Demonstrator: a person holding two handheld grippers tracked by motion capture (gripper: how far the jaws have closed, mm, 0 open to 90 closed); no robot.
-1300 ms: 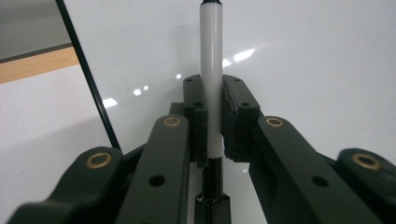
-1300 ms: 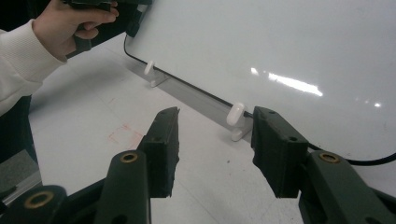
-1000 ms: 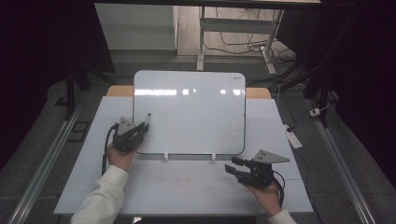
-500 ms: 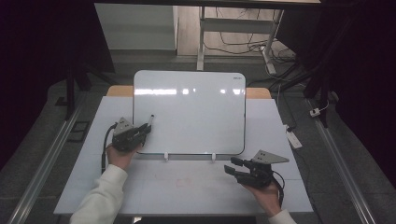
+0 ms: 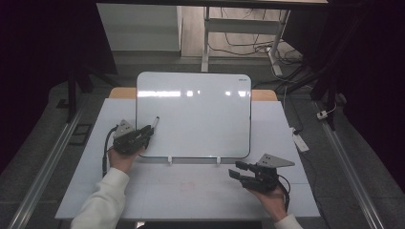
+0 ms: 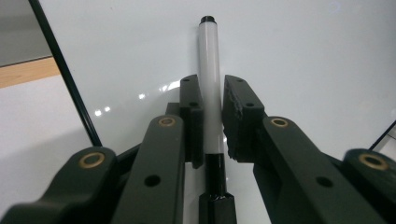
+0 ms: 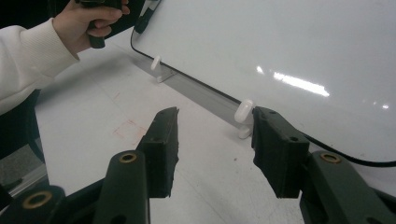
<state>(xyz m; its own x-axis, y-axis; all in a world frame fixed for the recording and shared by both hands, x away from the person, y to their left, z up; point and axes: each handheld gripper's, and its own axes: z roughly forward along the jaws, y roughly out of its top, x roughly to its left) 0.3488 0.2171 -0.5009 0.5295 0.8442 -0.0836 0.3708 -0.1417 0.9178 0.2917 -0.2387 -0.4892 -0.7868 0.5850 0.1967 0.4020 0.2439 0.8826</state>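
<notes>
A white marker (image 6: 208, 84) with a black end lies on the glossy whiteboard (image 5: 200, 114), near its left edge, and points up the board. My left gripper (image 5: 145, 133) straddles the marker (image 5: 154, 122). Its jaws have just been opening: in the left gripper view the marker rests against the left pad (image 6: 194, 116) and a thin gap shows at the right pad. My right gripper (image 5: 236, 172) hovers open over the white table (image 5: 191, 191) in front of the board's lower right part, with nothing between its jaws (image 7: 212, 140).
Two small white clips (image 5: 169, 160) (image 5: 218, 160) prop the board's front edge; one clip (image 7: 243, 111) is just beyond my right gripper's jaws. A faint reddish mark (image 7: 130, 129) stains the tabletop. The person's left hand (image 7: 88, 21) is at the far corner. Cables run across the floor behind the table.
</notes>
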